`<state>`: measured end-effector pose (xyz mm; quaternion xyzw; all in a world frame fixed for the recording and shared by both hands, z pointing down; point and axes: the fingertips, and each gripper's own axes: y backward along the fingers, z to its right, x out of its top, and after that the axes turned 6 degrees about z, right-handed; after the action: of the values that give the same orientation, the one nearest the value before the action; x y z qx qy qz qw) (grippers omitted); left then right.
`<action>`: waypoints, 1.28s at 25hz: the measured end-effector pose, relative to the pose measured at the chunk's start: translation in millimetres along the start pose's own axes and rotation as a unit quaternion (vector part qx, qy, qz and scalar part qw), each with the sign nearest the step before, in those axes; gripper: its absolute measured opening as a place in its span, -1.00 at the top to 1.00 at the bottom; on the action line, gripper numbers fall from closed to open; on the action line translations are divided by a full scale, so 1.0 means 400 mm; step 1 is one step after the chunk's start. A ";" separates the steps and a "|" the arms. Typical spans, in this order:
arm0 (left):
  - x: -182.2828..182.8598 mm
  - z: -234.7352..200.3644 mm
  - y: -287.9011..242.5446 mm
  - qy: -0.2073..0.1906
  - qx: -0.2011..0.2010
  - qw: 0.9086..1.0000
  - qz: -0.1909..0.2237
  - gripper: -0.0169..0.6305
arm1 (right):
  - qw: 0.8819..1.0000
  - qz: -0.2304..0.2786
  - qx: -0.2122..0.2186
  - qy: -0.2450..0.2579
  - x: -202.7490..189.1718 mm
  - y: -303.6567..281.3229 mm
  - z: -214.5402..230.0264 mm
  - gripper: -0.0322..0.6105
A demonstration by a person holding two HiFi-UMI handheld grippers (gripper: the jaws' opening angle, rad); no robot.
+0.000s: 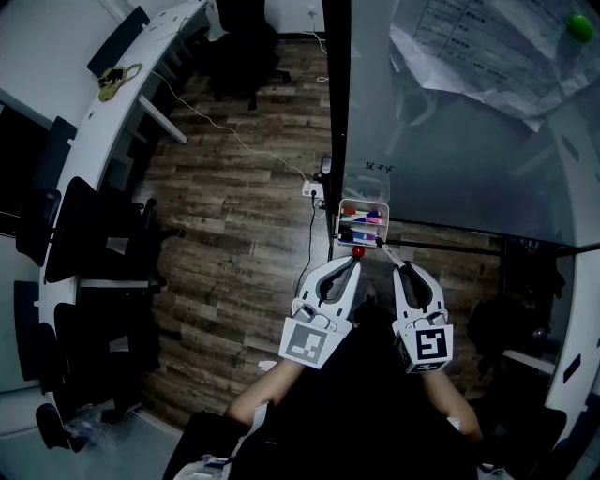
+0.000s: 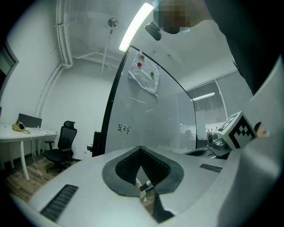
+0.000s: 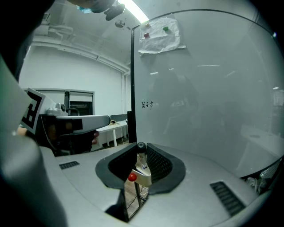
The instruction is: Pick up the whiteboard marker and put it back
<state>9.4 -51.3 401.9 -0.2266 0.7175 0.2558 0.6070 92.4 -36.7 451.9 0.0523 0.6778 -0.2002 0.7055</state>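
Note:
A white marker tray with several coloured markers hangs at the foot of the whiteboard. My right gripper is just below the tray, shut on a whiteboard marker with a white body and a black cap that stands up between the jaws. My left gripper is beside it on the left, shut with nothing in it, and its tips are next to a small red ball under the tray. In the right gripper view the red ball sits on a white piece below the marker.
The whiteboard's black side post rises right behind the tray. Paper sheets are pinned up with a green magnet. A cable runs over the wooden floor to a socket strip. Black office chairs and a curved white desk lie to the left.

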 end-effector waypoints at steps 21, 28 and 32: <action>0.013 -0.019 0.049 0.006 0.015 1.000 0.005 0.92 | 1.000 0.005 0.012 0.008 0.009 0.004 -0.044 0.66; 0.030 -0.033 0.074 0.004 0.017 1.000 0.016 0.92 | 1.000 0.009 0.013 0.010 0.024 -0.004 -0.077 0.66; 0.027 -0.043 0.092 0.004 0.015 1.000 0.012 0.92 | 1.000 0.010 0.008 0.012 0.031 -0.009 -0.092 0.66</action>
<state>-28.8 -34.2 396.8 -0.2099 0.7266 0.2516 0.6039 56.6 -30.1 437.7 0.0675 0.6842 -0.1983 0.6986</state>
